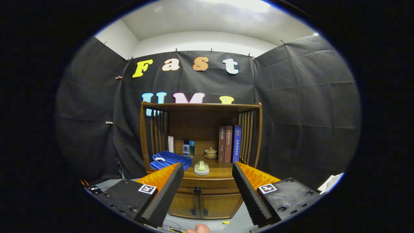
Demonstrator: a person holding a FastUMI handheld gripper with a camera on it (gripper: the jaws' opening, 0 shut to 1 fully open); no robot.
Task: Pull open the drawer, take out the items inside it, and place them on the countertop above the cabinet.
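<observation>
A brown wooden cabinet [200,152] stands against the booth wall, beyond my fingers. Its drawer [207,185] with a dark round knob [197,190] is shut, seen in the gap between the fingers. On the countertop [223,171] lie a folded blue towel [168,160] and a pale soap-like piece on a white dish [201,167]. My gripper [207,168] is open and holds nothing, well short of the cabinet. What lies inside the drawer is hidden.
At the back of the shelf stand bottles [188,148], a small lidded pot [211,152] and three upright books [229,143]. Two lower doors [202,205] sit under the drawer. A fingertip [198,229] shows below. Some white paper [330,183] lies off to the right.
</observation>
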